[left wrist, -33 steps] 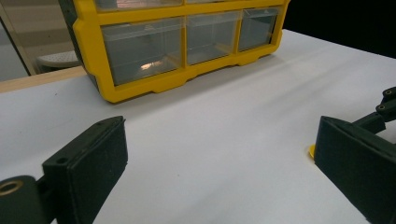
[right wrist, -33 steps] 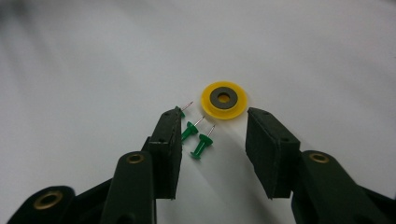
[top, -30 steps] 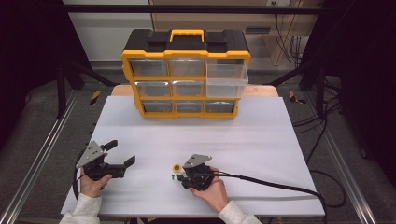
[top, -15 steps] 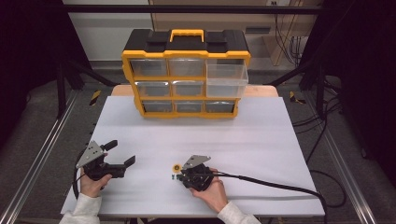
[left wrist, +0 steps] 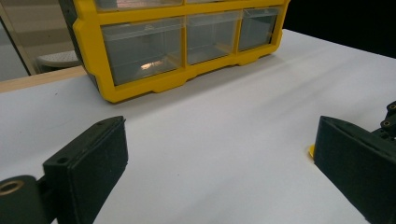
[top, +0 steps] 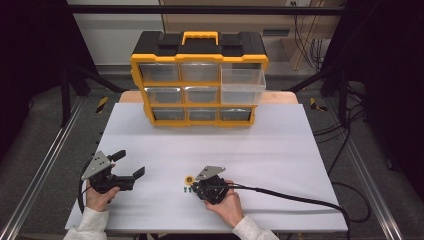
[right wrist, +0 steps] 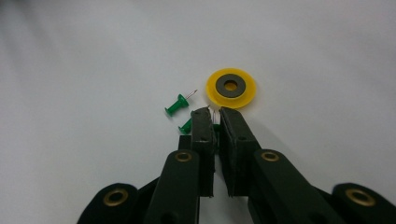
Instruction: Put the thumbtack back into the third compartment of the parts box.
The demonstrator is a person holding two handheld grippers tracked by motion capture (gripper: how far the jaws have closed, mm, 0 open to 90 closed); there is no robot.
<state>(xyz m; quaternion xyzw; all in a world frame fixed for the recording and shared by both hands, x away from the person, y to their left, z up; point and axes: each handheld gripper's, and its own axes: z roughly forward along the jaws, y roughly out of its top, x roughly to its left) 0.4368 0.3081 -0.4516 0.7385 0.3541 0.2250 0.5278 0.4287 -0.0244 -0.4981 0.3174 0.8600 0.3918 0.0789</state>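
Pin half hidden between nearly shut jaws

In the right gripper view, the right gripper (right wrist: pixel 214 114) has just been closing on a green pushpin (right wrist: pixel 187 126); most of it is hidden between and under the jaws, so pad contact cannot be told. Behind the left gripper's (left wrist: pixel 219 154) right jaw, a yellow disc (left wrist: pixel 311 150) shows only a sliver.

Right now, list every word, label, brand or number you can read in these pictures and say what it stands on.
None can be read.
Drawer cabinet: no label or brand shows on its yellow frame, black top or clear drawers.
Yellow disc: plain, with a grey ring, no print.
Green pushpins: no marks.
Both grippers: no writing.
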